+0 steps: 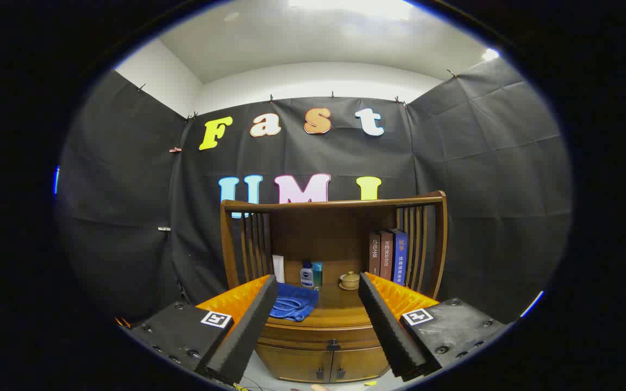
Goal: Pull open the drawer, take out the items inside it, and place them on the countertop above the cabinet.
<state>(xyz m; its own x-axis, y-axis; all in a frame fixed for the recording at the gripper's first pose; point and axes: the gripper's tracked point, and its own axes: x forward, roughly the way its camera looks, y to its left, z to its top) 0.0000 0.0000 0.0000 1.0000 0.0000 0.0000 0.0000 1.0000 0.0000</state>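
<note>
The curved brown wooden drawer [330, 336] with a small dark knob at its middle sits fully closed beneath the front edge of the glossy wooden countertop [340, 309], above two cabinet doors [324, 363].

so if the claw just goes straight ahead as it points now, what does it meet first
Probably the wooden cabinet: the open claw points at its countertop, where a blue folded cloth lies nearest between the fingers. Depth is unclear, so this is a guess.
</note>
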